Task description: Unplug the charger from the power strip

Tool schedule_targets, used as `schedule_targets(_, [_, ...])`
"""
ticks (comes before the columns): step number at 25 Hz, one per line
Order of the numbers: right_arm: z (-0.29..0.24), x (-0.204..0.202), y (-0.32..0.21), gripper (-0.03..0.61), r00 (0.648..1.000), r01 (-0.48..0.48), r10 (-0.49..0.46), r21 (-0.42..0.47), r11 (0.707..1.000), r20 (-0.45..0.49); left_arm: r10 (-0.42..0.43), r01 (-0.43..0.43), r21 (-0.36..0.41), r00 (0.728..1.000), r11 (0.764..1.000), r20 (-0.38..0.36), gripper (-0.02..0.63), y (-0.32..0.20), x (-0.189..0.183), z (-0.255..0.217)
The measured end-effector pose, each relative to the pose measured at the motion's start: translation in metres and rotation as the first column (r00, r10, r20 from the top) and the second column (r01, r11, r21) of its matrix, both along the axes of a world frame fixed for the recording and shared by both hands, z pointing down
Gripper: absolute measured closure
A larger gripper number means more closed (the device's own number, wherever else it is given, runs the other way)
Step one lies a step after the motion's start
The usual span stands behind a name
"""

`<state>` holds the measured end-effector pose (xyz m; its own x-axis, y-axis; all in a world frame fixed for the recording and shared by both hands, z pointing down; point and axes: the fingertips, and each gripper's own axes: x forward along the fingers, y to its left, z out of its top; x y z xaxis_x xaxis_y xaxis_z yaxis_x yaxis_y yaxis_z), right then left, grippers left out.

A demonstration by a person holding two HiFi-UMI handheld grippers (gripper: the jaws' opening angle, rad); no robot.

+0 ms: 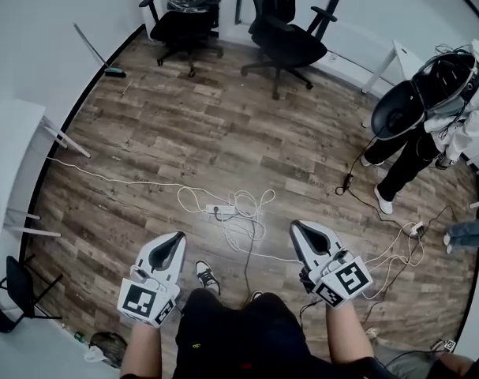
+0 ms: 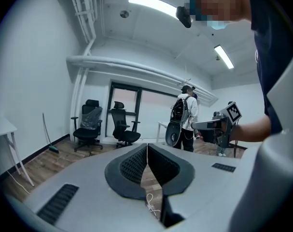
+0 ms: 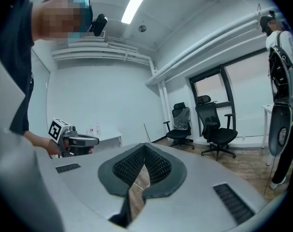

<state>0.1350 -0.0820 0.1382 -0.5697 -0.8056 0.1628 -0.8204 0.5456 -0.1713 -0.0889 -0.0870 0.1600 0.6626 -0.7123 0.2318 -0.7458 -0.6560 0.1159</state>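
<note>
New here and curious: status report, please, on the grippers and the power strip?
Shut and empty: left gripper, right gripper. On the floor ahead, power strip, untouched. Tangled beside it, white cables; bystander clear at right.

No legible text, label or number anywhere.

Left gripper (image 2: 147, 147) closed, empty, two office chairs (image 2: 90, 127) beyond
</note>
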Motion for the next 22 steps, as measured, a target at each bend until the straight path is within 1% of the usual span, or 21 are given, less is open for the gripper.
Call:
schedule_targets(3, [0.006,-0.026,-0.033,0.56,1.0,0.012,-0.011,0.016,1.0,-0.021,0.019,-0.018,-0.018,1.0,1.0,0.015,0.589,-0.03,-0.027,0.015])
schedule_targets(6, [0.011,-0.043,-0.064,0.56,0.998,0.048,-0.046,0.047,0.998,-0.049,0.024,-0.023,-0.029,0.999,0.999,0.032,0.589,-0.061,-0.043,0.032])
schedule_targets(9, [0.027,-0.047,-0.09,0.56,0.993,0.092,-0.087,0.059,0.994,-0.079,0.007,-0.006,-0.051,1.0,0.999,0.012,0.589,-0.083,-0.047,0.049])
schedule_targets(11, [0.048,-0.044,-0.106,0.56,0.989,0.116,-0.109,0.057,0.992,-0.104,-0.01,0.009,-0.054,1.0,0.998,-0.006,0.589,-0.096,-0.043,0.064])
schedule_targets(13, [0.078,-0.038,-0.122,0.56,0.987,0.126,-0.122,0.038,0.991,-0.109,-0.023,0.023,-0.053,1.0,0.998,-0.009,0.589,-0.109,-0.034,0.087])
schedule_targets(15, [0.114,-0.029,-0.136,0.558,0.986,0.132,-0.13,0.01,0.991,-0.101,-0.044,0.044,-0.067,0.999,0.997,-0.005,0.589,-0.119,-0.025,0.12])
schedule_targets(22, [0.268,-0.008,-0.175,0.558,0.979,0.18,-0.188,-0.093,0.979,-0.083,-0.115,0.12,-0.151,0.993,0.981,0.04,0.589,-0.143,-0.003,0.263])
